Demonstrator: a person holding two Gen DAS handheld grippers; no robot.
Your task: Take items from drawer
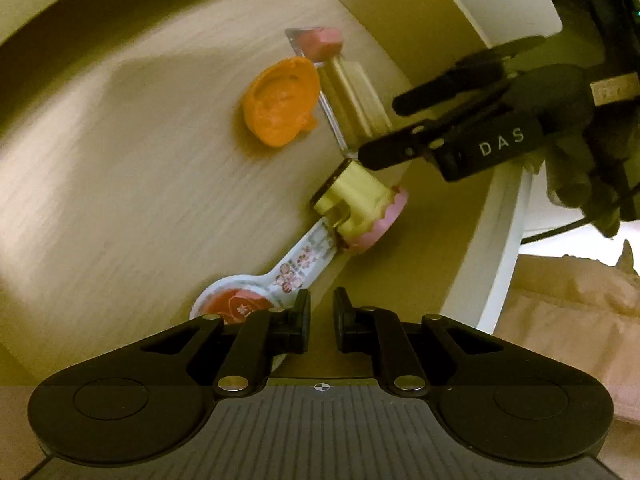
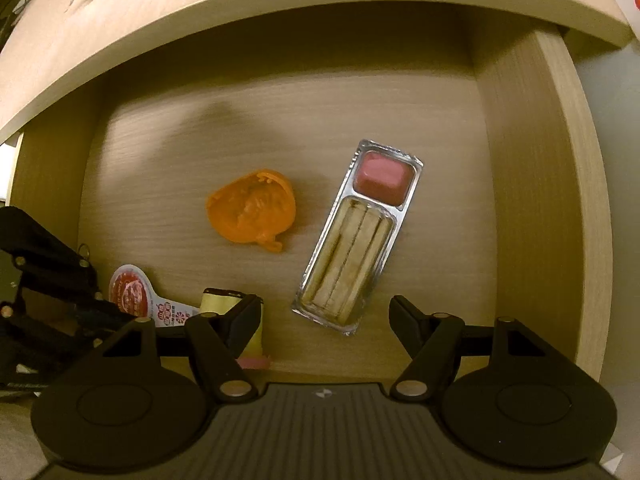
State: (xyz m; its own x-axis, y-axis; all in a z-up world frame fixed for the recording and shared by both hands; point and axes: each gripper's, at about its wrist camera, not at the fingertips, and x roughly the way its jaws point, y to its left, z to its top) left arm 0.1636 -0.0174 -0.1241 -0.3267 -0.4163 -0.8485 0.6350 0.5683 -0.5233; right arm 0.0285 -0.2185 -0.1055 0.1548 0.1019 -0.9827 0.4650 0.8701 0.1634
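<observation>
I hold my two tools over an open wooden drawer (image 2: 548, 200). My right hand-held gripper (image 2: 324, 316) is released, its fingers wide apart, and it hangs above the near end of a clear plastic snack tray (image 2: 356, 236). The tray lies on the drawer floor at a slant. It has biscuit sticks in the long compartment and a pink dip in the small one at the far end. The fingers do not touch the tray.

My left hand-held gripper (image 1: 322, 320) has its fingers drawn near to each other, with only a narrow gap, and nothing is between them. Just in front of it lies a spoon-shaped sachet (image 1: 264, 288) with red print. Its narrow end is touching a small yellow cup with a pink rim (image 1: 356, 208), which lies on its side.

An orange plastic piece (image 2: 252, 212) with a moulded shape rests in the middle of the drawer floor, beside the tray but apart from it in the right wrist view. Above the drawer's back part is the edge of the worktop (image 2: 280, 4).
</observation>
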